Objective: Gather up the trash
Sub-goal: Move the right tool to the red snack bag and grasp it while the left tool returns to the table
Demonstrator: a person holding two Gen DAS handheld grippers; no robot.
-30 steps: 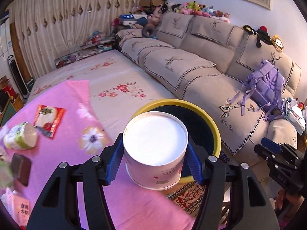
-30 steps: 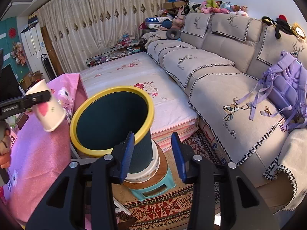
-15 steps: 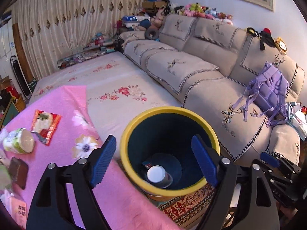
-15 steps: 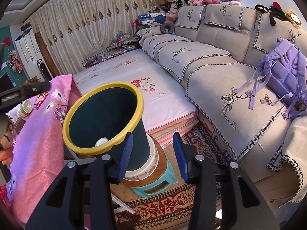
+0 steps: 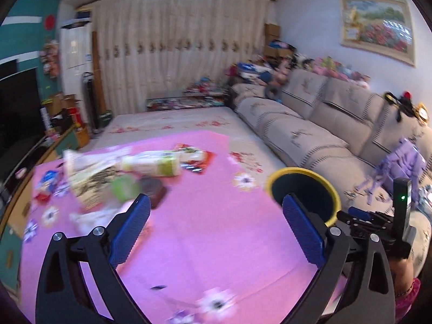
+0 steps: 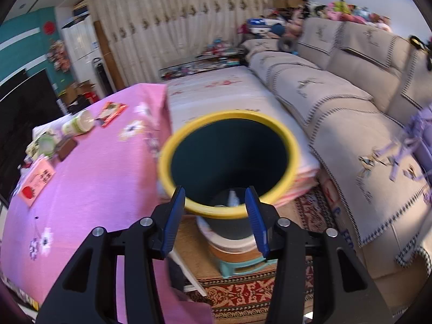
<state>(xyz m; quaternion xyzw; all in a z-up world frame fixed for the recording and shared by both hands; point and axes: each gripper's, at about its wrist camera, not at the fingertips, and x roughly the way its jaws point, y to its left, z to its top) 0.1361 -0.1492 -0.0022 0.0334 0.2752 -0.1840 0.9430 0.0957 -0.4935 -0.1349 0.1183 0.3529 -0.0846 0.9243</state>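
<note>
Trash lies in a loose heap on the pink tabletop (image 5: 216, 216), ahead and to the left of the left hand-held gripper (image 5: 216, 229), whose jaws are opening wide with nothing between them. Nearest its left finger sit a dark brown block (image 5: 155, 189) and a green-lidded tub (image 5: 125, 186); just beyond, a green-labelled cup (image 5: 151, 163) lies on its side, long axis running across the view, with a red wrapper (image 5: 194, 158) past its right end. Blur hides the rest of the heap, so an exact count fails; I make out at least six pieces. One bin (image 6: 229, 162), yellow-rimmed, stands off the tabletop's right edge, directly before the right hand-held gripper (image 6: 214, 216), whose jaws are opening slightly, empty, either side of the near rim. The left is the nearer to the trash.
</note>
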